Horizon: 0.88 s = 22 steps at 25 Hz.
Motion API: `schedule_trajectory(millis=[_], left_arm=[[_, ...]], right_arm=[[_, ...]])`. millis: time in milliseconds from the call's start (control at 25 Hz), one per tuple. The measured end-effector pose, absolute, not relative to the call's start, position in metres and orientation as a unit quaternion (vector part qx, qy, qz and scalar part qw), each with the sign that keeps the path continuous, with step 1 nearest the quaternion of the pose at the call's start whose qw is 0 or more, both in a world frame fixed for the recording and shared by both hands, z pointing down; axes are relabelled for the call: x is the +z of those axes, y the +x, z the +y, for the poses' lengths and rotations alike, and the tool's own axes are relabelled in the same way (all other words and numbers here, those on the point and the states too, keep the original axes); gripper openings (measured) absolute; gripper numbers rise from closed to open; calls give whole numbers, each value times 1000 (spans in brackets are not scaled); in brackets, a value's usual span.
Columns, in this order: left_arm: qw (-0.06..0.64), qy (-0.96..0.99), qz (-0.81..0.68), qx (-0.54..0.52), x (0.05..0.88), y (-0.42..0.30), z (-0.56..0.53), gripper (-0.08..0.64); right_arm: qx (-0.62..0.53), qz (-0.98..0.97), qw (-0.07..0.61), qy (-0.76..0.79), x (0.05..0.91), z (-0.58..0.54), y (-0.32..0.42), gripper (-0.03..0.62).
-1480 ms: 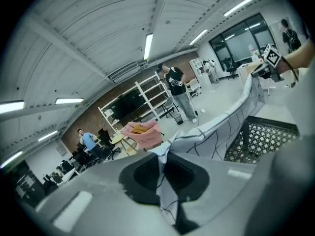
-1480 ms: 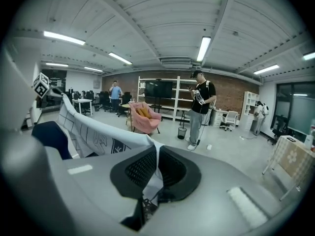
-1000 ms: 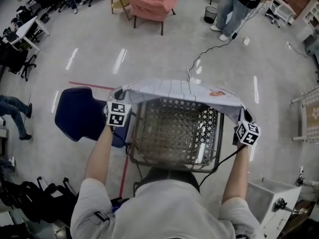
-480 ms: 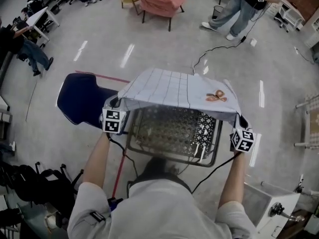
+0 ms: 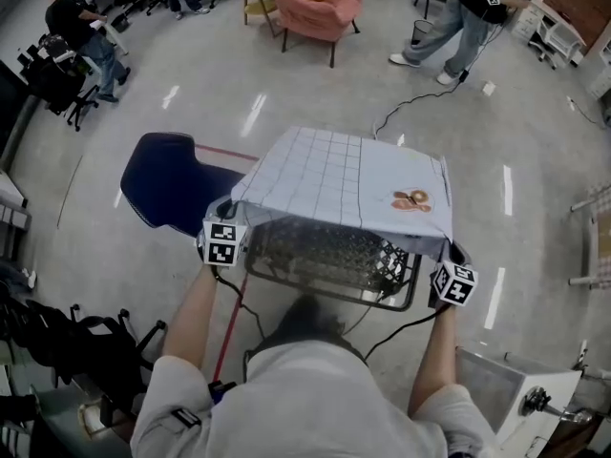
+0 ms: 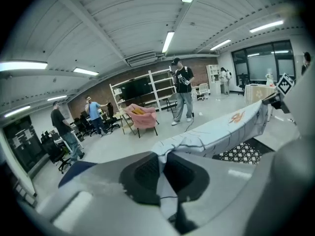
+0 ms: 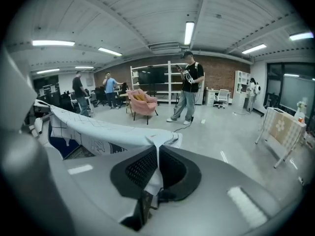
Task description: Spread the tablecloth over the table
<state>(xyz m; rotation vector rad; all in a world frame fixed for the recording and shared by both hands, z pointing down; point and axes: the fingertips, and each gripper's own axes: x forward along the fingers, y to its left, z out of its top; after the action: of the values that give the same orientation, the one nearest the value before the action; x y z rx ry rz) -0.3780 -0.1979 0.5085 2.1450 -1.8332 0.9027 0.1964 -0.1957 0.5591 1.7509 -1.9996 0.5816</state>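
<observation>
The white tablecloth [image 5: 348, 179] with a thin grid and an orange print covers most of the small mesh-topped table [image 5: 325, 260]; the near strip of mesh still shows. My left gripper [image 5: 223, 219] is shut on the cloth's near left corner [image 6: 164, 154]. My right gripper [image 5: 455, 260] is shut on the near right corner [image 7: 156, 146]. The cloth's near edge hangs taut between the two grippers, above the table. In the left gripper view the cloth [image 6: 221, 132] stretches to the right; in the right gripper view the cloth [image 7: 93, 127] runs to the left.
A dark blue chair [image 5: 167, 179] stands left of the table. A black cable [image 5: 396, 113] runs over the floor beyond it. A person [image 5: 468, 17] stands at the back, near a pink armchair [image 5: 310, 3]. A white box [image 5: 506, 389] is at my right.
Both grippers have drawn the near edge toward me and down. The cloth, bunched at the far edge before, now lies flat over most of the table top.
</observation>
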Motion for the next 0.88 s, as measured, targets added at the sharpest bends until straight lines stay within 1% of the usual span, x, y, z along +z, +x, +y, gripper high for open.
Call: schedule_trajectory(millis=[200,360,400,520,880], left_arm=[[93,713,-626,302,515,-380,-160,23],[107,707,-636,289,516,-378,-143,23],[109,707,-637,289,517,-377,-140,23],[108,705,-635,297,518,-375,-133,23],[99,713,-619,312,511,-374,-109,23]], right_arm=[[179,-727,212,628,549,-179,193,9],[134,-737,258,610,546,-163,197,9],[135,-742,257,604,547,-159,198,11],[156,-751,225,601,545,-152,201,11],[156,-763,216,589,534,-128,204,11]])
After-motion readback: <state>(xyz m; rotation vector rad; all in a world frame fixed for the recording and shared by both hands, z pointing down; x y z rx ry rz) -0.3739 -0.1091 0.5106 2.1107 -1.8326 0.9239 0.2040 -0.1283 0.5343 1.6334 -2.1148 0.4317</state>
